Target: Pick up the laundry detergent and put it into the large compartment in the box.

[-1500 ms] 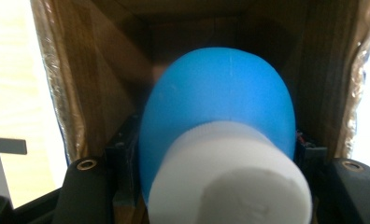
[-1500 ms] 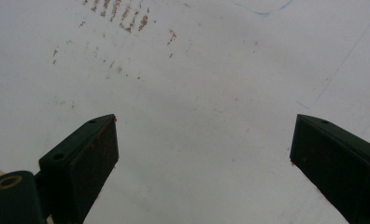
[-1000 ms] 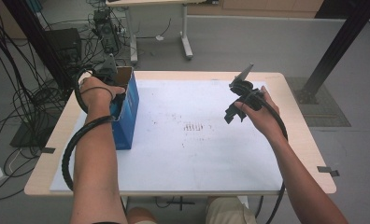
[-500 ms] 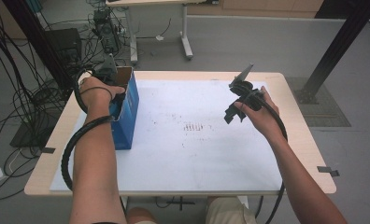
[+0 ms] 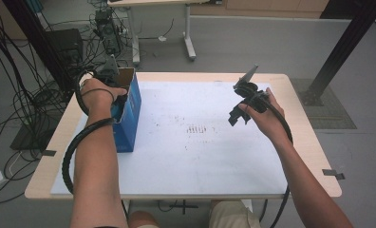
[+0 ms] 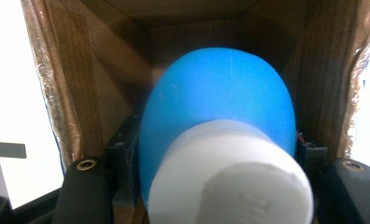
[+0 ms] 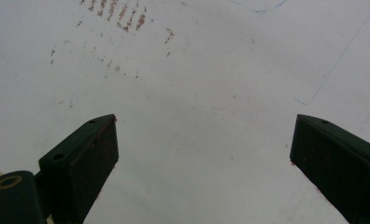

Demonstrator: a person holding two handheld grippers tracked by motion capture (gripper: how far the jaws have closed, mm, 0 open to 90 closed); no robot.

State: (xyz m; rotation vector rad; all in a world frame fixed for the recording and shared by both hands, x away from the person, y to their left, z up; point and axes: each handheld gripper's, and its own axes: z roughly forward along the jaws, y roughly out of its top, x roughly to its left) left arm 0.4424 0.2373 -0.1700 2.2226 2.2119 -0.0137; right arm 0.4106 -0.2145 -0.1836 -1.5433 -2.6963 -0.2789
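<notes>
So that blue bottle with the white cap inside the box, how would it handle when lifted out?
The blue bottle looks smooth and rounded, so it may slip or roll if set on its side. It is probably stiff plastic. The ridged white cap should offer better grip. The cardboard box fits closely, so it may drag.

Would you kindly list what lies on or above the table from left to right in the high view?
Left hand → blue box → brown marks on the white sheet → right gripper → right hand.
</notes>
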